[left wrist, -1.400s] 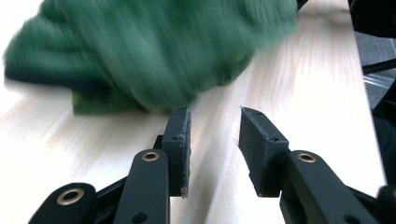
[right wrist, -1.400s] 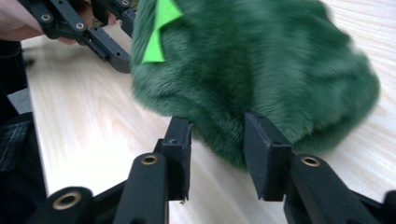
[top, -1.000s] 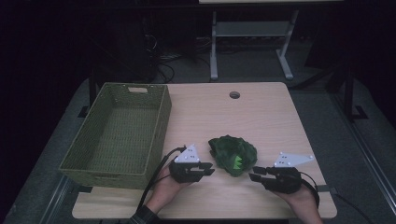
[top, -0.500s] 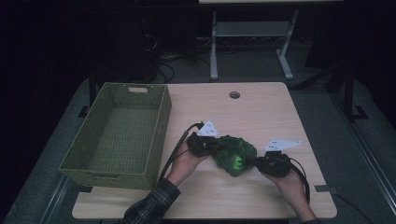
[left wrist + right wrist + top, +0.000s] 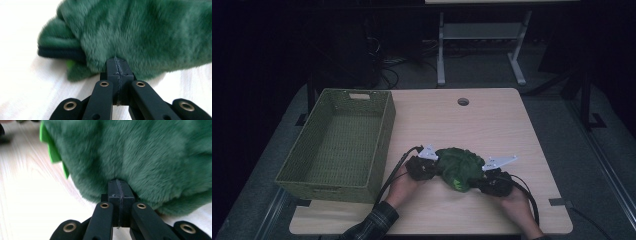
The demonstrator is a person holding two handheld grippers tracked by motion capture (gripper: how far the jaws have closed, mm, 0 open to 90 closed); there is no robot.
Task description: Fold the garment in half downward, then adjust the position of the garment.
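Here the high view takes in the whole table [image 5: 492, 125], pale wood with a round hole [image 5: 463, 101] near its far edge, and on its near half a green plush toy [image 5: 459, 167] lying between two hand-held grippers. The left gripper [image 5: 432, 170] meets the toy's left side and the right gripper [image 5: 482, 183] its right side, each carried by a hand coming in from the near edge, the left arm in a checked sleeve [image 5: 372, 225].

The left gripper view adds what that distance hides: the jaws are pressed flat together, their tips [image 5: 117, 65] pushed into the fur, and beside them the toy [image 5: 140, 35] shows a dark blue band and a bright green bit at its edge. The right gripper view shows the same meeting of closed tips [image 5: 120, 187] at the fur [image 5: 140, 157], with a bright green felt fringe [image 5: 51, 150] along the toy's side. Whether a pinch of fur is caught between either pair I cannot tell; both pairs have just been closing.

A green woven basket [image 5: 382, 125] stands at the table's left, well apart from the toy, with nothing in it.

Beyond the table the room is dark, with a grey floor [image 5: 482, 75], a tangle of cables [image 5: 407, 60] and the white legs of a stand [image 5: 482, 37]
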